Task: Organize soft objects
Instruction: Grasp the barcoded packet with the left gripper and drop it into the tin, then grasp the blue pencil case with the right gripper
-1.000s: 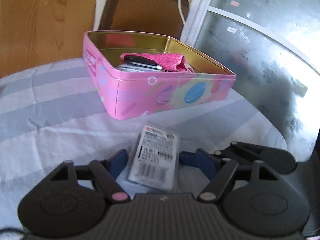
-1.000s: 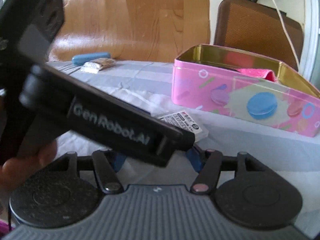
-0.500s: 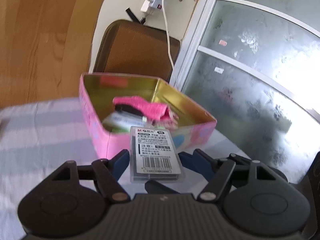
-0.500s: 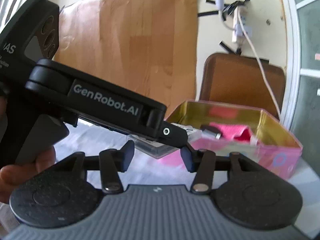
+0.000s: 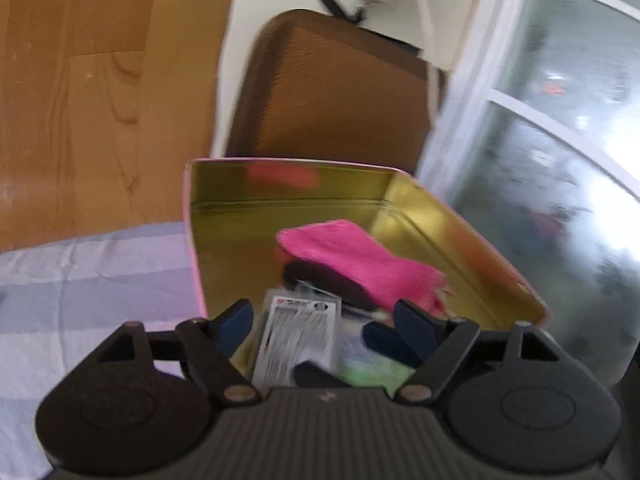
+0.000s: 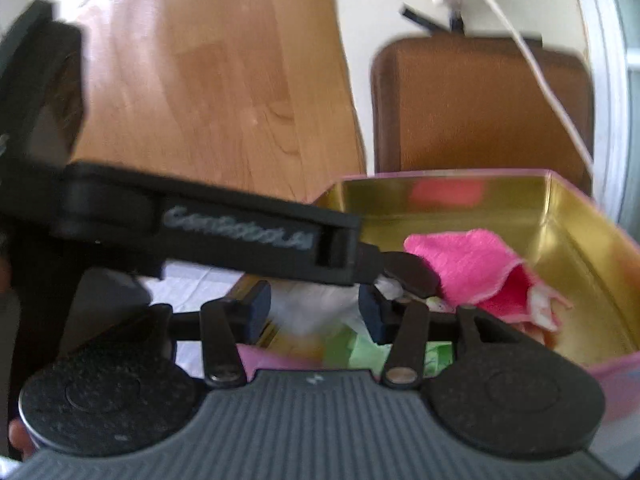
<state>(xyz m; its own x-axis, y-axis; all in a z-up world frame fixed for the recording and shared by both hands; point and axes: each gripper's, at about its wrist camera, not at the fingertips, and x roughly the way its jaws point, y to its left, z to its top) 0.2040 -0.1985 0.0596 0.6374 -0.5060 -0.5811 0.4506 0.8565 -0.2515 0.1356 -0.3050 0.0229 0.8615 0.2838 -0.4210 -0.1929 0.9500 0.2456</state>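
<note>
Left wrist view: the left claw (image 5: 320, 326) hangs over the pink tin (image 5: 480, 240), fingers spread apart, the barcoded packet (image 5: 298, 344) loose between them, above the tin's contents beside a pink cloth (image 5: 360, 256).

Right wrist view: the right claw (image 6: 314, 308) is spread open, gripping nothing, at the tin's near wall; the blurred packet (image 6: 316, 312) shows between its fingers.

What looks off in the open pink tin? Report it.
The crumpled pink cloth lies askew over a black object inside the gold-lined pink tin, not folded flat. A clear barcoded packet hangs tilted over the near wall, between the fingers of the left gripper; blur hides whether it is gripped.
</note>
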